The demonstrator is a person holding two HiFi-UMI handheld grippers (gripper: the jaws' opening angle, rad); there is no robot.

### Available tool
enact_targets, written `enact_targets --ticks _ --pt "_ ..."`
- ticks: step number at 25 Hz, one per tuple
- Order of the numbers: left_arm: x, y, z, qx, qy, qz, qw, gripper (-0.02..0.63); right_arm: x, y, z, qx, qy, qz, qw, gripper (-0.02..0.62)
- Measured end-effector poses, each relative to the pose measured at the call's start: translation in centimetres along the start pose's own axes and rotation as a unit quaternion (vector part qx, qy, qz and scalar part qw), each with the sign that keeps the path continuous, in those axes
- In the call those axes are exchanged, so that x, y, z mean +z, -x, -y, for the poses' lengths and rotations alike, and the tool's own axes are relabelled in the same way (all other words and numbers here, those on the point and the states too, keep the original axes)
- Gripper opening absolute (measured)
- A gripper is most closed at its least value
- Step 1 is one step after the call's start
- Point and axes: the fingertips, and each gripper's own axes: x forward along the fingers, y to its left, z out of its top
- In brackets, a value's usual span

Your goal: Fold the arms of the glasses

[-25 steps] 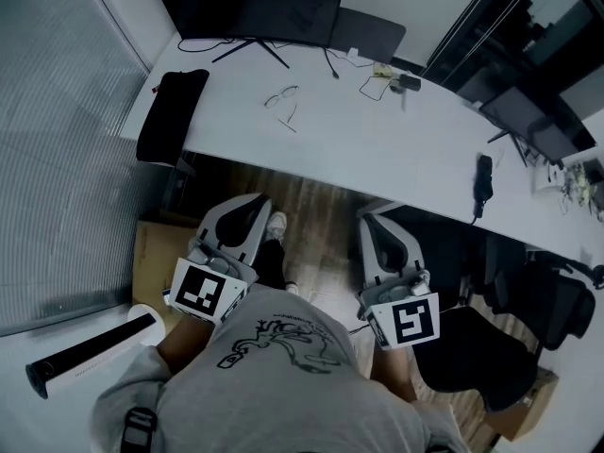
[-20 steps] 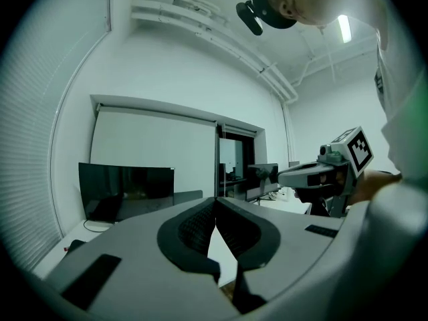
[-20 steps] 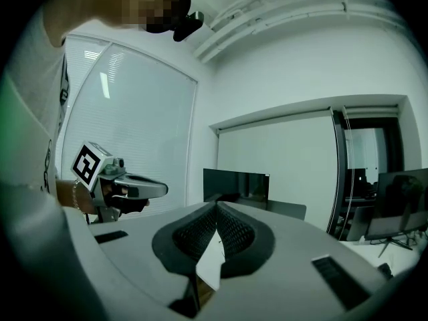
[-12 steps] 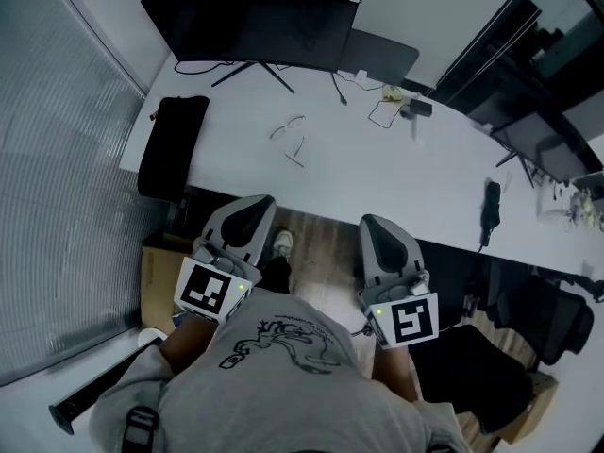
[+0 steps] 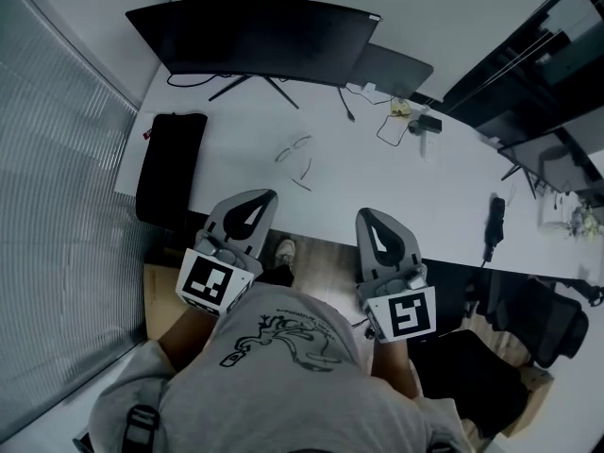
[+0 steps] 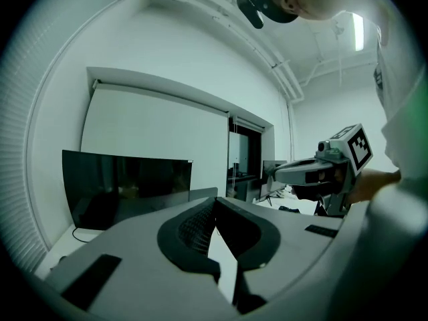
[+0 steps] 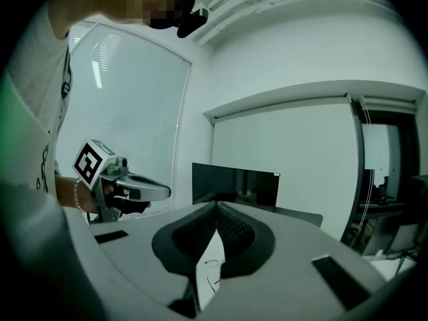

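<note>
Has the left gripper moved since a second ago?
Yes. The left gripper has come forward toward the table: its tip, earlier well short of the near edge, now overlaps it.

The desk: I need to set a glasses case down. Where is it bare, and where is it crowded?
Widest bare patch: the desk between the glasses and the black device, toward the front edge. A narrower strip lies between the black bag and the glasses. Crowded: the back, with the monitor stand and cables.
</note>
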Motion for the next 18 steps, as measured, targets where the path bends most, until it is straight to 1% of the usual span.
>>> enact_targets --ticks 3,6,10,13,16,18 --pt "0.0 -1.6 -1.6 -0.009 0.0 0.012 0.9999 0.02 -0.3 -2.1 0.6 -0.006 -0.001 -0.006 1.0 0.009" --pt "-1.1 -2.8 -3.1 -0.017 0.004 -0.002 0.9999 0.02 -0.9 -4.0 1.0 -0.01 -0.001 -0.012 1.0 0.009" --pt "-1.6 -4.6 -4.5 -0.028 -0.008 0.007 0.9996 0.02 -1.9 -6.0 1.8 -0.013 -0.001 -0.022 1.0 0.009" --pt "-2.5 -5.8 -5.6 -0.03 -0.007 -0.006 0.9995 0.02 -2.6 -7.5 2.3 -0.013 0.001 -0.03 0.999 0.011" --pt "-3.2 -7.0 -6.4 -0.033 -0.018 -0.015 0.9992 0.021 -3.5 -8.7 2.7 -0.008 0.01 -0.042 0.999 0.011" --pt "-4.3 -7.6 -7.0 -0.031 -0.013 -0.03 0.999 0.023 -4.2 -9.3 3.0 -0.004 0.014 -0.048 0.999 0.012"
